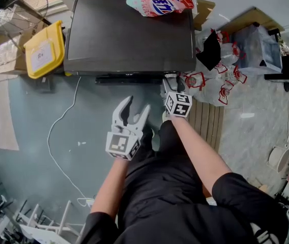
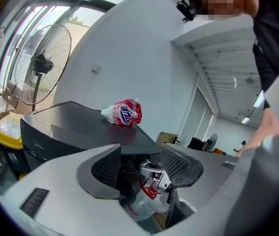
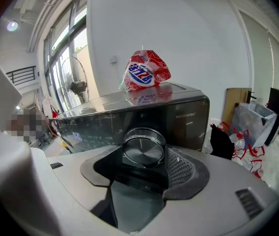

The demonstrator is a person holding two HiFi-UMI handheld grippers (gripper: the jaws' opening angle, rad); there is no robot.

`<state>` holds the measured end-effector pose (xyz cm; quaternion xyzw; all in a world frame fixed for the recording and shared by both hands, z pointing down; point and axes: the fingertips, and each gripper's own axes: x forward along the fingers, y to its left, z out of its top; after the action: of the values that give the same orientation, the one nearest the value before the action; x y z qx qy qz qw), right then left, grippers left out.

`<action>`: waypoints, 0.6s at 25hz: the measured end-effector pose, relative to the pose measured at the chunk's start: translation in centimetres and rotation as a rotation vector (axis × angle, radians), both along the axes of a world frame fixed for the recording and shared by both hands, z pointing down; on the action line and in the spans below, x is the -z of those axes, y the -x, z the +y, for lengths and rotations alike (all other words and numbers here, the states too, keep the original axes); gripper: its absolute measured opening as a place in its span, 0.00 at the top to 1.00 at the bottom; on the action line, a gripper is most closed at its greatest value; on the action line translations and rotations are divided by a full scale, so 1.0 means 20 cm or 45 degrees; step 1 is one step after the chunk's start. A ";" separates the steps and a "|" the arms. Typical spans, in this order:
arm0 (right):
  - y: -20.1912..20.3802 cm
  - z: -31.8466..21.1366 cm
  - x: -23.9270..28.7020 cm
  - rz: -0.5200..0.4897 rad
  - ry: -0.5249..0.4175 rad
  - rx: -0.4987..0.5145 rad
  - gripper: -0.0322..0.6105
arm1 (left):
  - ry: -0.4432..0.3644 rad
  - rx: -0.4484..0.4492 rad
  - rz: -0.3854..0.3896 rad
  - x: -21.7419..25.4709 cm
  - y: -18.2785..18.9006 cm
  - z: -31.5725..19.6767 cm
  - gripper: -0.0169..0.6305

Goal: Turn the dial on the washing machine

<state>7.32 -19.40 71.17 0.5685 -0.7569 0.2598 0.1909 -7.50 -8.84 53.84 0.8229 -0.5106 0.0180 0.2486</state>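
Now the dial (image 3: 143, 150) sits at the right part of the washer's (image 3: 179, 127) dark front panel, left of the small print MH100VH36T. Your right gripper (image 3: 142, 157) grips it, one jaw on each side of its rim. On top of the washer lies a red and white bag (image 3: 144, 73); its blue logo is not readable. Your left gripper (image 2: 140, 165) hangs apart from the panel, jaws wide, holding nothing.
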 end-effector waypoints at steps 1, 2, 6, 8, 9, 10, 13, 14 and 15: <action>0.00 0.00 0.00 -0.001 0.000 0.002 0.55 | 0.000 -0.002 -0.002 -0.01 0.00 -0.01 0.62; 0.00 0.00 0.00 -0.001 0.000 0.004 0.55 | -0.001 -0.006 -0.003 -0.01 -0.01 -0.02 0.62; 0.00 0.00 0.00 -0.012 -0.002 0.006 0.55 | -0.018 -0.025 -0.002 -0.01 -0.05 -0.05 0.62; 0.00 0.00 0.00 -0.030 0.003 -0.001 0.55 | -0.017 -0.033 -0.005 -0.02 -0.07 -0.06 0.62; -0.01 0.00 0.00 -0.038 0.006 -0.004 0.55 | -0.014 -0.036 -0.006 -0.03 -0.08 -0.06 0.62; 0.00 0.00 0.00 -0.044 0.008 -0.006 0.55 | -0.010 -0.039 -0.006 -0.04 -0.09 -0.06 0.62; 0.00 0.00 0.01 -0.086 0.017 -0.010 0.55 | -0.006 -0.041 -0.005 -0.05 -0.09 -0.07 0.62; 0.00 0.00 0.01 -0.108 0.025 -0.014 0.55 | -0.002 -0.040 -0.007 -0.05 -0.09 -0.08 0.62; 0.00 0.00 0.00 -0.128 0.032 -0.016 0.55 | 0.004 -0.037 -0.009 -0.05 -0.09 -0.08 0.62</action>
<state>7.35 -19.42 71.10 0.5571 -0.7586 0.2988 0.1580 -5.64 -10.34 54.87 0.8298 -0.4994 0.0255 0.2477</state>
